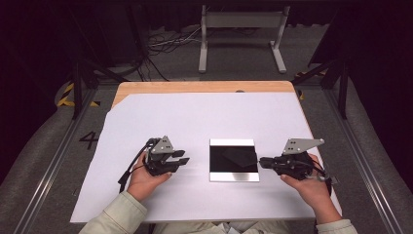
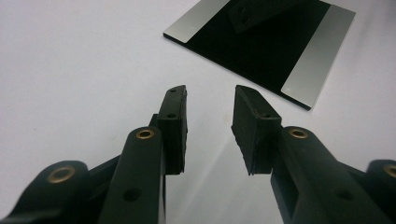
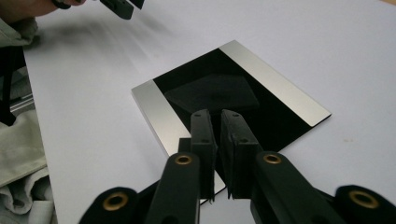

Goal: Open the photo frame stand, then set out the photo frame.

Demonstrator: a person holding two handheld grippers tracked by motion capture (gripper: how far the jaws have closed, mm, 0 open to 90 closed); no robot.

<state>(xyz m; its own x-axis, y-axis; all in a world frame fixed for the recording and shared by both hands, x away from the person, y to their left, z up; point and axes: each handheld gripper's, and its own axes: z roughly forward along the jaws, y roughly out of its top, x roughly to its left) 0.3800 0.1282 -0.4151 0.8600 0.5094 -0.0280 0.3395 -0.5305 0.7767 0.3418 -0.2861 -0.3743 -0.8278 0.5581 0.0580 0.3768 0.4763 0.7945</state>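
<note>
From the high view, a square glossy black plate with silver side strips (image 1: 234, 160) lies flat on the white sheet (image 1: 195, 122) that covers the wooden table (image 1: 204, 87), between the two hands and near the person's edge. The right gripper (image 1: 263, 161) points left with its tips touching or just over the plate's right silver strip, while the left gripper (image 1: 184, 160) points right and sits apart from the plate's left strip with bare sheet between them, so the right one is plainly the nearer. In the left gripper view, the left gripper (image 2: 210, 100) has its jaws spread apart around nothing but white sheet, and the plate (image 2: 261, 46) lies ahead and to the upper right, one corner turned toward the pads, its silver strips running away from the camera. In the right gripper view, the right gripper (image 3: 215, 115) has its jaws drawn nearly together with a thin slit between them, gripping nothing that I can see; they hang over the near edge of the plate (image 3: 224, 93), whose strips run along the line of the jaws to either side, and a faint reflection shows in the black middle. The left gripper (image 3: 122, 7) shows blurred at the top left. I judge that the coming move depends on the right gripper meeting that near edge, which lies directly below and ahead of its tips.
</note>
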